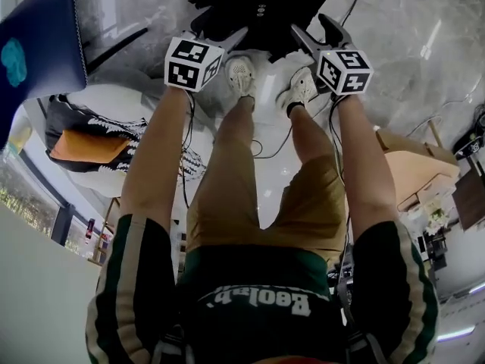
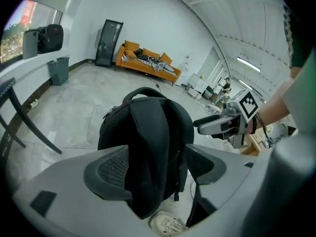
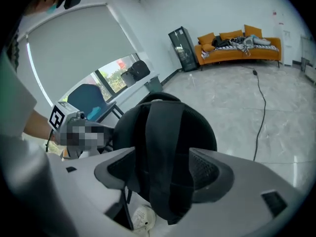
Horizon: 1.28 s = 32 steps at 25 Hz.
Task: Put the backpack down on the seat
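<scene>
Release step, by my reading: backpack (image 1: 261, 6) stands upright, shoes (image 1: 242, 74) just behind it, support under it unclear; left tool (image 2: 155, 152) and right tool (image 3: 162, 157) both gape wide, each with a backpack strap (image 2: 148, 132) free between its jaws; next move needs both drawn back without snagging straps.

Both my arms reach down and away from me, side by side, my left forearm (image 1: 159, 150) and right forearm (image 1: 364, 165) bare and nearly straight. The left gripper (image 1: 231, 42) and right gripper (image 1: 318, 35) point forward and slant downward, about level with each other. Each marker cube (image 1: 193, 63) faces up towards my head. My left jaws stand wide apart, with a backpack strap (image 2: 148, 147) hanging between the pads (image 2: 111, 169), not pinched. My right jaws are just as wide, and the second strap (image 3: 163, 157) runs loose between them too.
</scene>
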Tool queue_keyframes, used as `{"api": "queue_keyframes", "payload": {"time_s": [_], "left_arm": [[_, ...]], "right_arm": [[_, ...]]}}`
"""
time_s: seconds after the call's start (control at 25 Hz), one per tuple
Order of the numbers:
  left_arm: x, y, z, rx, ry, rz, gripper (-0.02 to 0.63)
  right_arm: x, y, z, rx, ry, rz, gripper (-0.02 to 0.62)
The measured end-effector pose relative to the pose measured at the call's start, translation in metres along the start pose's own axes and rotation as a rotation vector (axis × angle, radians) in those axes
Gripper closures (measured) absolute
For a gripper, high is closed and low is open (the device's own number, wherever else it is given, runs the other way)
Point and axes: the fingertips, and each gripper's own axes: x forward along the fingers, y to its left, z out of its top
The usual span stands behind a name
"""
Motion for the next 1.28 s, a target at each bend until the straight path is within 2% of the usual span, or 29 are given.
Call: {"api": "queue_keyframes", "payload": {"time_s": [0.2,0.4,0.44,0.48,0.52,0.64,0.76,0.92,1.08,1.28], "left_arm": [[0.035,0.015,-0.018,-0.008,0.026,-0.046,0.242],[0.074,0.013,-0.002,-0.043,0.007,-0.086,0.249],[0.078,0.012,0.006,-0.030,0.003,-0.082,0.415],[0.079,0.010,0.011,-0.011,0.002,-0.072,0.506],[0.079,0.008,0.014,0.001,0.001,-0.062,0.522],[0.072,-0.003,0.015,0.007,-0.002,-0.063,0.528],[0.053,-0.013,0.016,0.055,0.013,-0.073,0.529],[0.014,-0.032,0.031,0.109,0.010,-0.103,0.529],[-0.032,-0.061,0.047,0.089,-0.026,-0.145,0.529],[-0.099,-0.090,0.066,0.086,-0.063,-0.149,0.529]], "right_arm": [[0.040,-0.010,-0.021,0.042,0.019,0.109,0.288],[0.072,-0.002,-0.006,0.113,-0.037,0.228,0.290],[0.073,0.005,-0.001,0.089,-0.041,0.258,0.365],[0.073,0.012,0.003,0.057,-0.046,0.278,0.492],[0.072,0.017,0.007,0.036,-0.051,0.287,0.519],[0.061,0.022,0.011,0.034,-0.059,0.277,0.523],[0.041,0.036,0.017,0.042,-0.067,0.295,0.525],[0.002,0.066,0.047,0.042,-0.109,0.319,0.525],[-0.040,0.098,0.078,0.083,-0.147,0.335,0.525],[-0.096,0.145,0.106,0.122,-0.155,0.356,0.525]]}}
